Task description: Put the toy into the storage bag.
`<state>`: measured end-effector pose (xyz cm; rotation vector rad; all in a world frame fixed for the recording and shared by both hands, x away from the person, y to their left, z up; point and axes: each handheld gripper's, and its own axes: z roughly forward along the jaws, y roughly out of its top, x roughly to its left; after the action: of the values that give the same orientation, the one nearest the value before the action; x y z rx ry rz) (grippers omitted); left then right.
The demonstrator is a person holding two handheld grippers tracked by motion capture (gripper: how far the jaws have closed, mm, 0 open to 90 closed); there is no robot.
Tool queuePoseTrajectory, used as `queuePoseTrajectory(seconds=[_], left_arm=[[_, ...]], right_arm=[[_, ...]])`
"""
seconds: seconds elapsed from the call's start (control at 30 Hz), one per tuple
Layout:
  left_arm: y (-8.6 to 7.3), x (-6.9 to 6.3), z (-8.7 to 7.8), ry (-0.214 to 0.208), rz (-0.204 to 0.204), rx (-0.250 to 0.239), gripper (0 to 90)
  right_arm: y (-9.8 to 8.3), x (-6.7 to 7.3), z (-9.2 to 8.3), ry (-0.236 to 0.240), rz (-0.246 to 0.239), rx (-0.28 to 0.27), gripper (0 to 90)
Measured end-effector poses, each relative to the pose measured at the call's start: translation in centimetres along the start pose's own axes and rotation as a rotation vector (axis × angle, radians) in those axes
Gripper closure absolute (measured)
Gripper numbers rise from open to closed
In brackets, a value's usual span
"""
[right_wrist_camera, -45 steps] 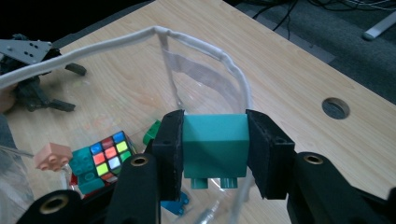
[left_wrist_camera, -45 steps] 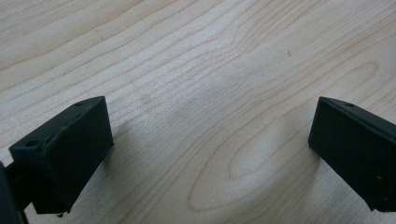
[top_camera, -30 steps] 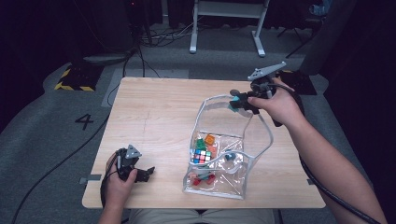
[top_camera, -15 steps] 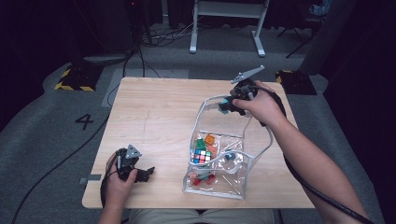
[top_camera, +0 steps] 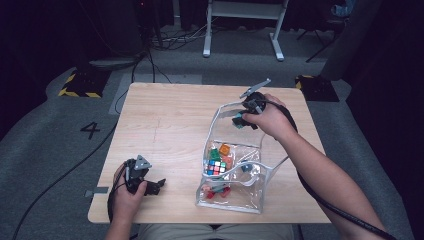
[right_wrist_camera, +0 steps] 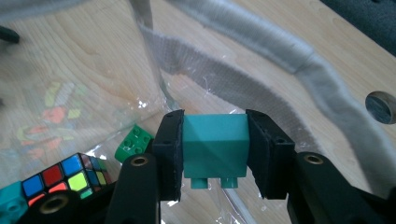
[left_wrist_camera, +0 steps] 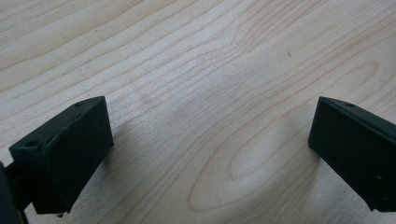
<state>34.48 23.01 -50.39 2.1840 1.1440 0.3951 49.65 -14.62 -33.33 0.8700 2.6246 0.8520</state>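
bag rim [top_camera: 226, 107] beside tongs [top_camera: 239, 120], left tabletop [top_camera: 165, 125] open

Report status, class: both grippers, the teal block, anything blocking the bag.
Left gripper open, idle on table. Right gripper shut on teal block, over clear bag. Mouth open, nothing blocking.

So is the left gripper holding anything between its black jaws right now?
No, the left gripper has its jaws spread wide over the bare light wooden table.

In the right gripper view, the multicoloured puzzle cube [right_wrist_camera: 65, 179] is cut off by the bottom edge, and the small green studded brick [right_wrist_camera: 134, 142] sits half behind the jaw. In the high view, the red toys at the near end of the clear plastic pouch [top_camera: 260, 172] are too small to identify.
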Motion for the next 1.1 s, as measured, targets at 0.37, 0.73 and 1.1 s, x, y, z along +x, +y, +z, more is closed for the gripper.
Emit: queuePoseTrajectory(seconds=[0.37,0.73,1.1], left_arm=[[0.0,0.0,0.0,0.000,0.000,0.000,0.0],[0.0,0.0,0.0,0.000,0.000,0.000,0.0],[0.0,0.0,0.0,0.000,0.000,0.000,0.0]], right_arm=[[-0.7,0.7,2.6,0.007,-0.030,0.092,59.4],[-1.4,1.5,5.0,0.034,-0.075,0.223,59.4],[-1.7,1.7,5.9,0.036,-0.089,0.274,59.3]])
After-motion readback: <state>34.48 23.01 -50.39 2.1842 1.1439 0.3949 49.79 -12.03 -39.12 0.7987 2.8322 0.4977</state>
